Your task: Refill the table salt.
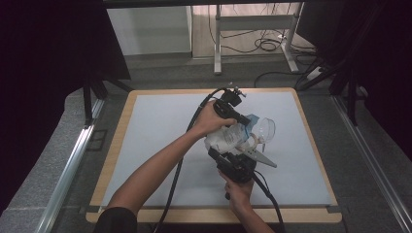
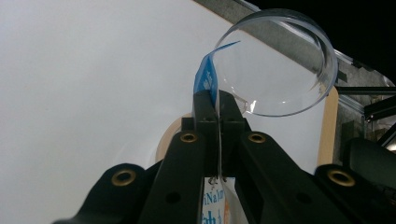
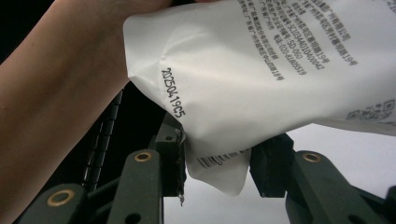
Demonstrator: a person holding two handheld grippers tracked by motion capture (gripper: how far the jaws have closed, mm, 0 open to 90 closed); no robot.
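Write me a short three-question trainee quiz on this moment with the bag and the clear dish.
1. True or false: the left gripper is shut on the top edge of the white bag.
2. What lies just beyond the left gripper's fingertips? A) a metal spoon B) a clear round dish C) a red cup
3. Which part of the white bag sits between the jaws of the right gripper?

Key
1. True: the jaws are pressed together on the thin blue-printed edge.
2. B
3. Its lower corner, the one printed with a barcode, which the pads grip on both sides.
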